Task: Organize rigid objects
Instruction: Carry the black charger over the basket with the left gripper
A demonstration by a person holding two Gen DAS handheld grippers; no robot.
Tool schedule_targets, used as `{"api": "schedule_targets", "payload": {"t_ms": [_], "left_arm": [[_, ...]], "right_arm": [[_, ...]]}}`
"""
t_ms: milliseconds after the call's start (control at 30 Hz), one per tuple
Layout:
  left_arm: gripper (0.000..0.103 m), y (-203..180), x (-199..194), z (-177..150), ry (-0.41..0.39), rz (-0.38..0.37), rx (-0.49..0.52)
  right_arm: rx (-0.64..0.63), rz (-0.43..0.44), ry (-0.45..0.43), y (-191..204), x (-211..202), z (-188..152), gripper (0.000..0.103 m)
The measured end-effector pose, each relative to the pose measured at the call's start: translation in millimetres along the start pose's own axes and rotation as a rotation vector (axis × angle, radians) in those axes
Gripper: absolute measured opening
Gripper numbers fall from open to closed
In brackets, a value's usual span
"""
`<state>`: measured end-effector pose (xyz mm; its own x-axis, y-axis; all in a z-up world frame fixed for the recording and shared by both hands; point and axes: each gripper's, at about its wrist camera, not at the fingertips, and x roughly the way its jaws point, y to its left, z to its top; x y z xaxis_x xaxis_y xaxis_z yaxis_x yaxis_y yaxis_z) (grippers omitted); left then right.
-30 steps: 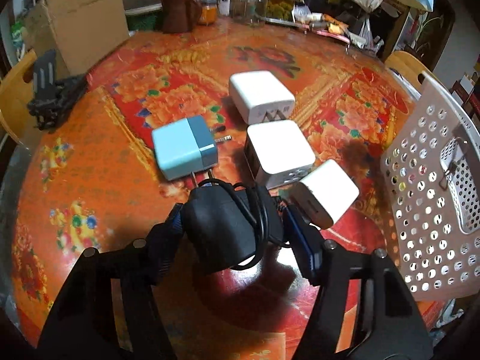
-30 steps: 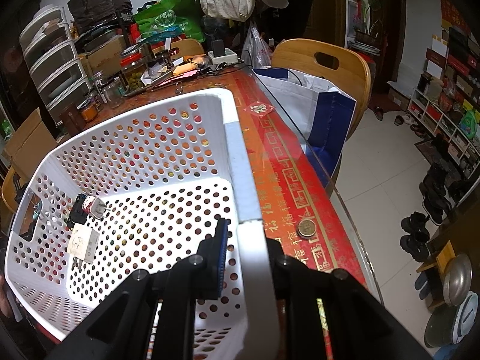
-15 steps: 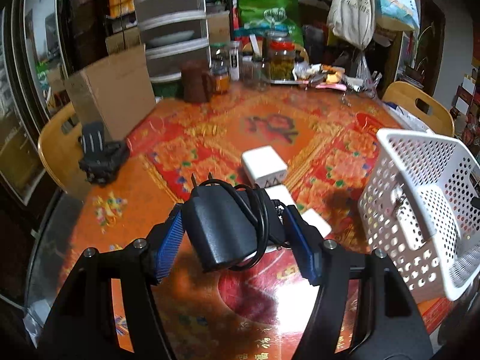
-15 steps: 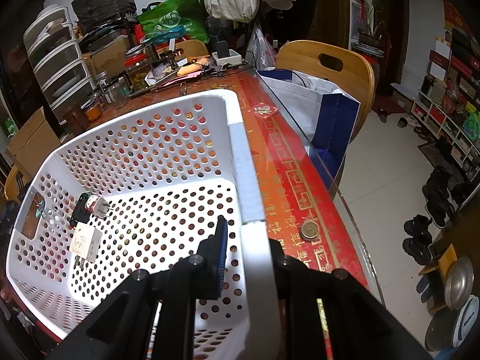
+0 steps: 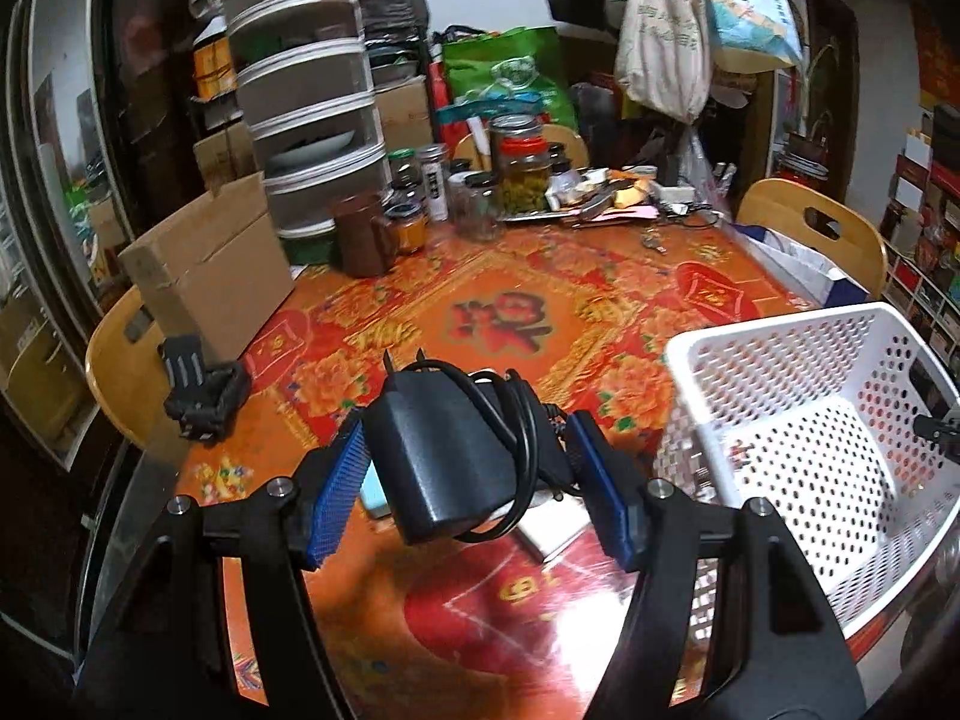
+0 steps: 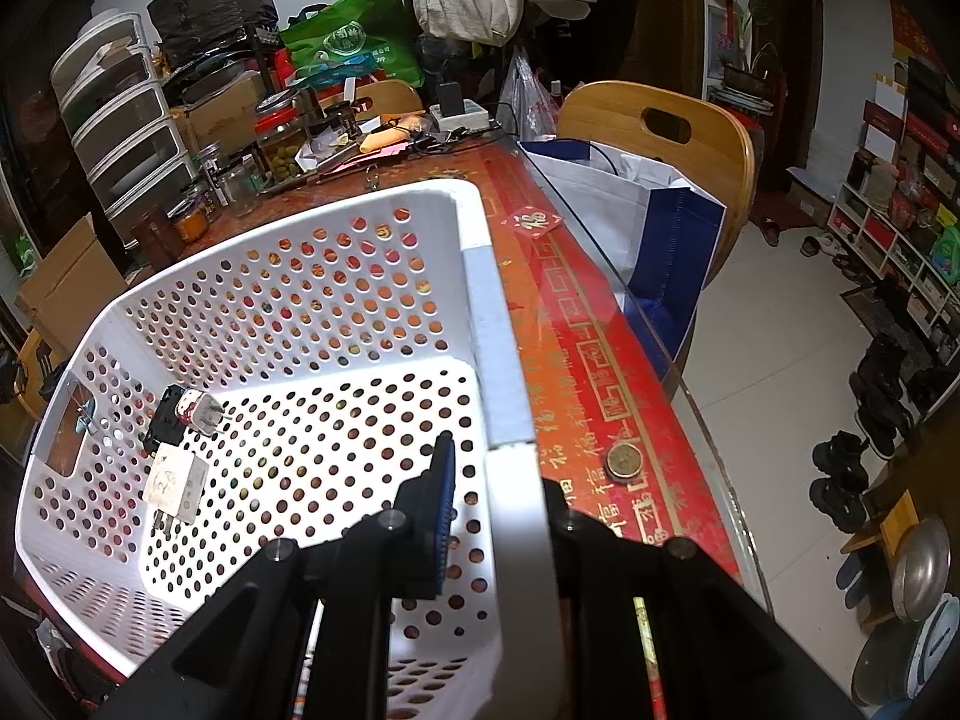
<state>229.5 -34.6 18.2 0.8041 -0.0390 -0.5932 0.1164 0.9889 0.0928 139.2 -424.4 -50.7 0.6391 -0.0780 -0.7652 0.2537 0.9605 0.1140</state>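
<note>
My left gripper [image 5: 468,480] is shut on a black power adapter [image 5: 444,456] with its cable wound round it, held well above the table, left of the white perforated basket [image 5: 780,354]. Under it a pale blue charger [image 5: 373,495] and a white charger [image 5: 549,531] peek out on the table. My right gripper [image 6: 498,510] is shut on the basket's right rim [image 6: 516,516], one finger inside, one outside. Inside the basket lie a white plug adapter [image 6: 174,483] and a small black and white charger [image 6: 186,414].
A cardboard box [image 5: 210,276], a black holder [image 5: 201,387], jars and clutter stand at the table's far side. Wooden chairs flank the table. A coin [image 6: 624,461] lies by the glass edge right of the basket, with a blue-white bag [image 6: 648,222] beyond.
My left gripper has lifted the black adapter off the table and tilted up; the chargers below have dropped out of sight. The basket now appears at its right. The right gripper keeps its hold.
</note>
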Motion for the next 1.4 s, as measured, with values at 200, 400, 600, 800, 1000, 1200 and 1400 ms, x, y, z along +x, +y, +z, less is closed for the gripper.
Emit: {"api": "schedule_targets", "payload": {"t_ms": [200, 400, 600, 800, 1000, 1200, 1400], "left_arm": [[0.063, -36.7, -6.7, 19.3, -0.016, -0.013, 0.054], [0.063, -66.7, -7.3, 30.6, -0.005, -0.012, 0.088], [0.043, -99.0, 0.9, 38.7, 0.034, -0.025, 0.132], [0.040, -128.2, 7.1, 43.5, 0.041, -0.018, 0.176], [0.031, -147.6, 14.6, 40.0, 0.059, -0.037, 0.228], [0.027, -160.3, 19.4, 37.1, 0.054, -0.041, 0.265], [0.027, -180.1, 24.3, 33.4, 0.054, -0.041, 0.313]], "right_arm": [[0.002, 0.014, -0.004, -1.0, -0.6, -0.8, 0.015], [0.002, 0.019, -0.009, -1.4, -0.9, -1.1, 0.015], [0.006, 0.028, -0.014, -2.4, -0.3, -0.8, 0.015], [0.007, 0.034, -0.016, -3.5, 0.5, -0.6, 0.015], [0.008, 0.038, -0.018, -3.7, 0.6, -1.0, 0.015], [0.012, 0.043, -0.020, -3.8, 1.0, -0.2, 0.015], [0.013, 0.042, -0.019, -4.0, 1.3, 0.0, 0.015]]}}
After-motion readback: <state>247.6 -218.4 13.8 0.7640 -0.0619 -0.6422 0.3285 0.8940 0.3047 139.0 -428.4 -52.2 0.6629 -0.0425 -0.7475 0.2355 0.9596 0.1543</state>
